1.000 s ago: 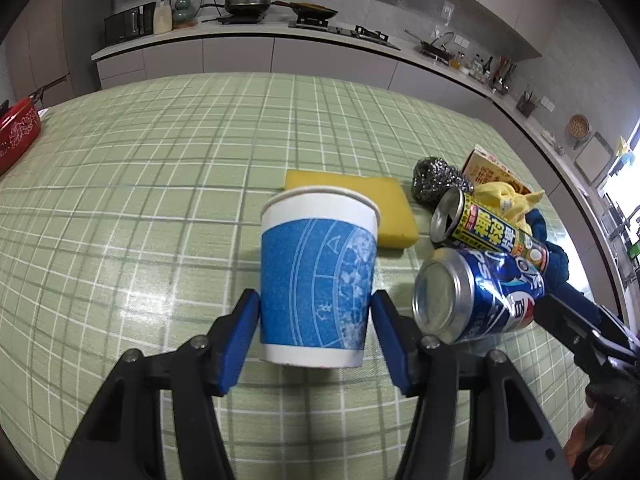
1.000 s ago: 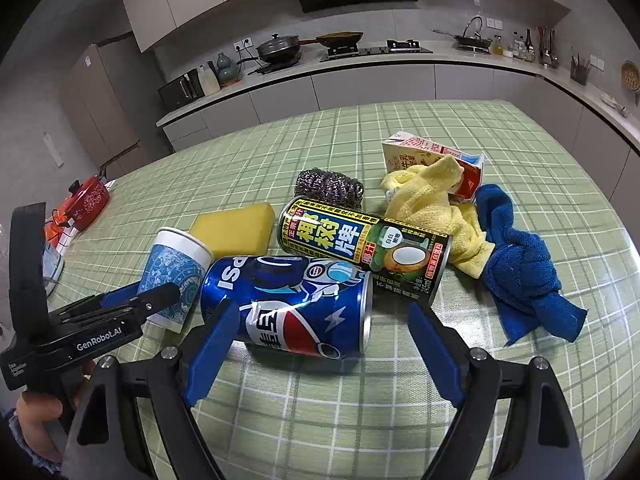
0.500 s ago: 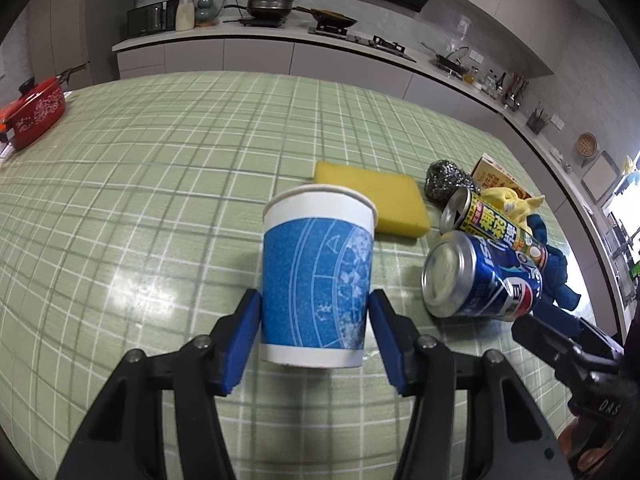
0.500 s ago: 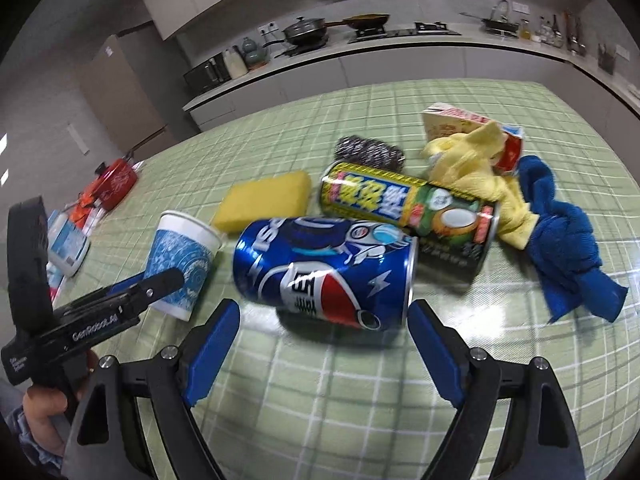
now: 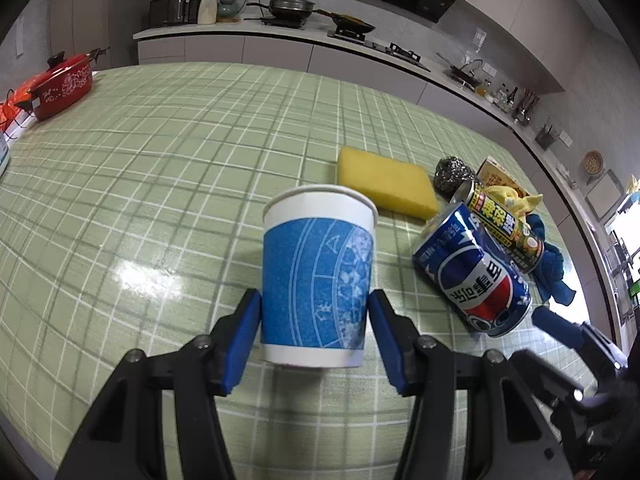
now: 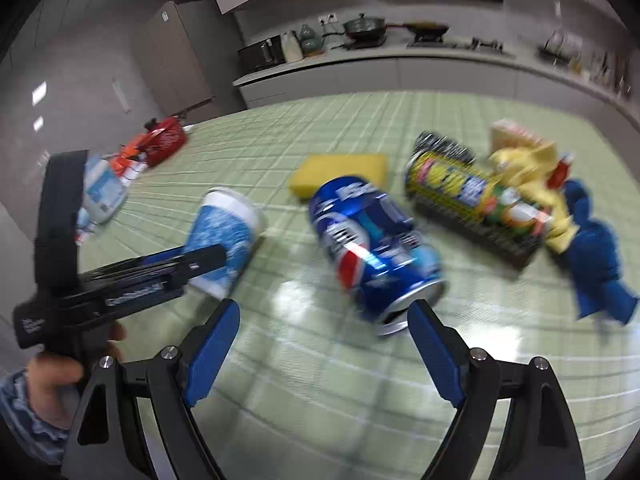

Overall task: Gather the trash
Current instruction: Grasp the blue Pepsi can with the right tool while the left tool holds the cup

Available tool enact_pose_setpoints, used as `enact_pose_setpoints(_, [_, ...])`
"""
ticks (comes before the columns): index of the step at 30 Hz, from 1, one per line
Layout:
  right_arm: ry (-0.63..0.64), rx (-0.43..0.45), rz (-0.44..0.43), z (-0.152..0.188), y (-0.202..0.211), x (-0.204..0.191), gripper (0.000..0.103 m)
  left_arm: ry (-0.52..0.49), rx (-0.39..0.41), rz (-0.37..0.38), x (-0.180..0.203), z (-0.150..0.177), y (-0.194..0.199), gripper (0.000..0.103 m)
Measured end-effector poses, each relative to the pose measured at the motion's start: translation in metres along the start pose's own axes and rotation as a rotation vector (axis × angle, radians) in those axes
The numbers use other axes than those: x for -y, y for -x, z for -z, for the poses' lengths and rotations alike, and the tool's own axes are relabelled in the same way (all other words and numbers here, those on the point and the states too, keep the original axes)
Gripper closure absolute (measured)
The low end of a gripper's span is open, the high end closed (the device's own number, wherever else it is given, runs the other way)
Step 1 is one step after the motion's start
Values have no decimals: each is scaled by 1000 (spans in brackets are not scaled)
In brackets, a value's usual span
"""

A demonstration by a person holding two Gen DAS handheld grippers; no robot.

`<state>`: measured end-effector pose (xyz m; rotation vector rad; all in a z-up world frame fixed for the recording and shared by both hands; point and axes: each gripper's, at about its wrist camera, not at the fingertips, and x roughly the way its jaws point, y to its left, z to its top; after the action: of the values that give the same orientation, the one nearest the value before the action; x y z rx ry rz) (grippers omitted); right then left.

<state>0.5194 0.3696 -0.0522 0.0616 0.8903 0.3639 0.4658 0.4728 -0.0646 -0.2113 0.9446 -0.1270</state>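
Observation:
A blue and white paper cup [image 5: 318,276] stands upright between the blue pads of my left gripper [image 5: 314,338], which is shut on its lower half; it also shows in the right wrist view [image 6: 224,244]. A blue Pepsi can [image 5: 474,276] lies on its side to the right of the cup. In the right wrist view the Pepsi can [image 6: 376,248] lies just ahead of my right gripper [image 6: 324,350], which is open and empty, its right pad close to the can's end. A yellow and black drink can [image 6: 472,200] lies behind it.
A yellow sponge [image 5: 384,188], a steel scourer [image 5: 454,174], a carton [image 5: 498,174], a yellow cloth [image 6: 528,172] and a blue cloth [image 6: 600,256] lie on the green checked table [image 5: 160,184]. A red pot [image 5: 60,86] stands at the far left edge.
The right gripper has pulled back and swung, so the Pepsi can now lies ahead of its pads instead of between them, and the can has turned. The left gripper stays shut on the cup.

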Motion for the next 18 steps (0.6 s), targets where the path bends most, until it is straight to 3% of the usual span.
enact_pose_setpoints(5, [4, 20, 85, -10, -3, 16, 15, -4, 12, 3, 6, -2, 1, 46])
enact_pose_setpoints(12, [83, -41, 109, -25, -40, 19, 15, -15, -12, -4, 8, -2, -8, 46])
enact_pose_setpoints(18, [72, -91, 47, -31, -67, 25, 16, -39, -9, -7, 11, -5, -10, 46])
